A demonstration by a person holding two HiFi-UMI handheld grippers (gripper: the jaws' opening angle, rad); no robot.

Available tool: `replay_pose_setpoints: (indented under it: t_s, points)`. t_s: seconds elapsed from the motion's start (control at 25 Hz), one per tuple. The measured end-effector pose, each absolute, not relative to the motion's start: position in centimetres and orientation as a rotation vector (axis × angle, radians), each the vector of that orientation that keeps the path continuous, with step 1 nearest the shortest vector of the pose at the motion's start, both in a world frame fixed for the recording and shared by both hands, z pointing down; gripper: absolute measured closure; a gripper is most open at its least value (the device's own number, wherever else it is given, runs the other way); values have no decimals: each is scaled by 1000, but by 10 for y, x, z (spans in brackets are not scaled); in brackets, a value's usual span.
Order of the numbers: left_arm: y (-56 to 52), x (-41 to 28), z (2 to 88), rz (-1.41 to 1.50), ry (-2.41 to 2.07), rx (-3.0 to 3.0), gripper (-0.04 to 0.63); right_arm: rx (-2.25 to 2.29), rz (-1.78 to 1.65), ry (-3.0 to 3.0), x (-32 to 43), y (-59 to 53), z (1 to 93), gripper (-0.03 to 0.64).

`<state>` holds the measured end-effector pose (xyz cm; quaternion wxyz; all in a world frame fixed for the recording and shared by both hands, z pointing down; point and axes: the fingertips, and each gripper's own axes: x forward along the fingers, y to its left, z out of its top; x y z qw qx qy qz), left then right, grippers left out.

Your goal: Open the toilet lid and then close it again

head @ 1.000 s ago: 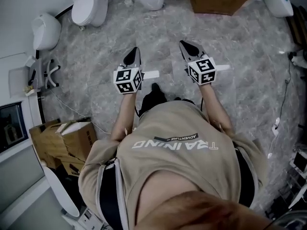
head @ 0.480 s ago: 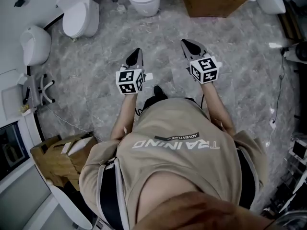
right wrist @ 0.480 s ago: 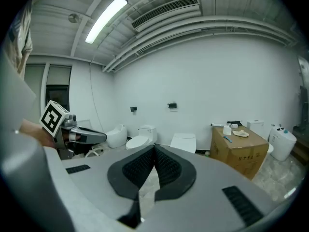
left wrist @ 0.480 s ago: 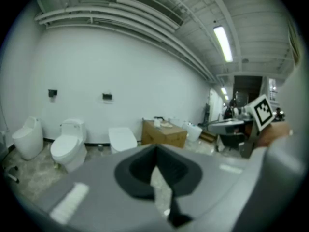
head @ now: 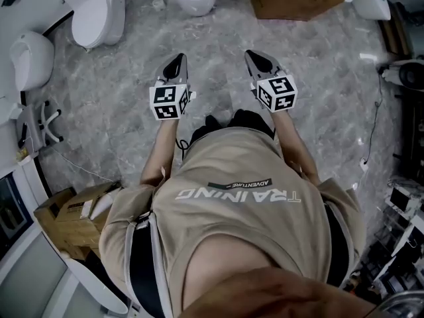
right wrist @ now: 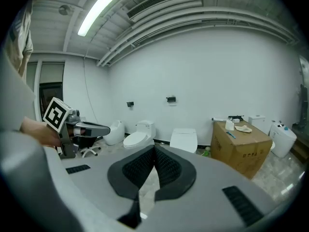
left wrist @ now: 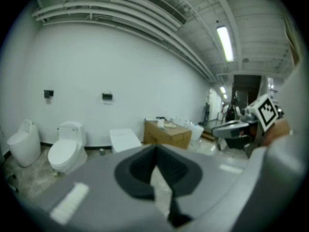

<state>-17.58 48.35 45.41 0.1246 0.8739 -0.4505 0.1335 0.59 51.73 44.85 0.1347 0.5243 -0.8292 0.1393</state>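
Toilet (head: 94, 5) slid left, tank partly cut off; lid (head: 87, 22) seemingly down.

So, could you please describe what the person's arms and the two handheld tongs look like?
The left tongs and right tongs are grey and tapering, with black ribbed pads. Each carries a white cube, left and right, bearing black square markers. The person wears a short-sleeved beige T-shirt lettered in white.
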Motion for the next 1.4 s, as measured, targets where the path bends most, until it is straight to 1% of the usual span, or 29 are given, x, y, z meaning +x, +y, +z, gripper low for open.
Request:
replay_pose_setpoints:
  t_s: [0.24,0.6,0.84,1.12,1.4]
  points:
    - [461,-157,472,426,-1275,2495,592,1501,452,-2406,14,477,466,605]
    - [396,-116,457,502,-1374,2478,592,1443,439,-2505,57,387,466,606]
    - [344,-89,449,414,-1425,2408,592,1434,532,-2572,89,332,473,606]
    - [308,-89,456,452,-1474,2344,592,1341,527,-2599,91,299,482,606]
    - [276,-114,471,438,-1493,2314,592,1338,556,-2566,75,275,500,606]
